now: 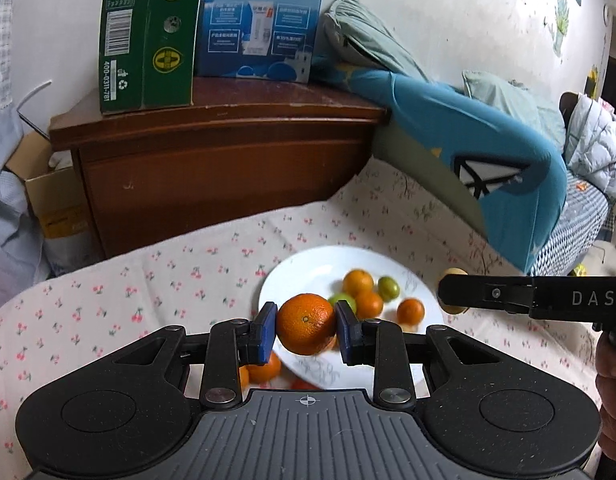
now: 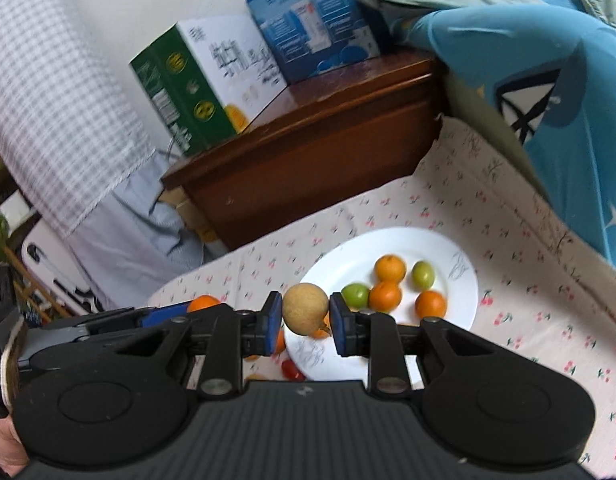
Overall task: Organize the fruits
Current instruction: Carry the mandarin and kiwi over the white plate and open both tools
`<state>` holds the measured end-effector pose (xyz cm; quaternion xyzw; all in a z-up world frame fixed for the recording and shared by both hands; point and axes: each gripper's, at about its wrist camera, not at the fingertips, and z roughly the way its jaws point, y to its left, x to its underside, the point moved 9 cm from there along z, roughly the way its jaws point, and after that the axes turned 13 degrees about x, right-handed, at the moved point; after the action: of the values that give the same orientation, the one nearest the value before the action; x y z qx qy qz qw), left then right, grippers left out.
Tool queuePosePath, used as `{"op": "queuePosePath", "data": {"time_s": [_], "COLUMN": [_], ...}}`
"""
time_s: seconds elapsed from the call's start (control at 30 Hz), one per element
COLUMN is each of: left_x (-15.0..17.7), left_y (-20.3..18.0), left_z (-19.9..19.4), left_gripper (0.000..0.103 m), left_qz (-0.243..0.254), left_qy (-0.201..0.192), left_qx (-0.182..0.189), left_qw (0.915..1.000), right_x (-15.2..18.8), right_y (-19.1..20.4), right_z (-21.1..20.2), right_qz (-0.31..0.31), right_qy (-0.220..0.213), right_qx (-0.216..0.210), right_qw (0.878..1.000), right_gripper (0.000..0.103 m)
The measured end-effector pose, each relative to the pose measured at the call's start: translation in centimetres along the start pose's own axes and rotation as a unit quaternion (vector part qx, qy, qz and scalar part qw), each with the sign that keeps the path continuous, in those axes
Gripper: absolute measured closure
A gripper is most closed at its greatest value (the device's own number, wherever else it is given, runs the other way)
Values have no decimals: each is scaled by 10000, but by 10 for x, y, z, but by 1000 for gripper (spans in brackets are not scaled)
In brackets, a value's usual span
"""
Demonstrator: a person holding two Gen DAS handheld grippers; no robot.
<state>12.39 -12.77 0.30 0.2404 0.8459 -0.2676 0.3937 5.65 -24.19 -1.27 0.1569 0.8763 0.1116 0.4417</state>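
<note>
Covering the bed is a cherry-print sheet (image 1: 127, 280), where a white plate (image 2: 464, 280) holds small oranges (image 2: 390, 267) and green fruits (image 2: 422, 274). Above the plate's near edge the left gripper (image 1: 306, 326) pinches a large orange (image 1: 305, 324) between its blue pads, while the right gripper (image 2: 305, 317) clamps a tan round fruit (image 2: 305, 309). Behind stand a wooden nightstand (image 1: 227, 152) with a green carton (image 1: 147, 36) and a blue carton (image 1: 263, 20), beside a teal quilt (image 1: 468, 140) and a white wall (image 1: 428, 12)
</note>
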Motion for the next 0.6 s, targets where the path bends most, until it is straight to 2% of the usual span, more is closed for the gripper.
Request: {"op": "queuePosePath", "data": {"time_s": [0.33, 0.6], "left_x": [-11, -7], "left_y": [16, 24], "left_z": [33, 65], "left_gripper": [75, 75], "left_qz": [-105, -211], "left_qy": [153, 415], "left_qx": [-9, 40], "left_qw": [9998, 9989], "right_x": [-14, -9], "right_y": [-28, -41], "right_z": [29, 55], "right_qz": [437, 669], "right_qy": [193, 510], "right_qx": [191, 363], "right_qw": [9987, 9958], "right_gripper": [77, 77]}}
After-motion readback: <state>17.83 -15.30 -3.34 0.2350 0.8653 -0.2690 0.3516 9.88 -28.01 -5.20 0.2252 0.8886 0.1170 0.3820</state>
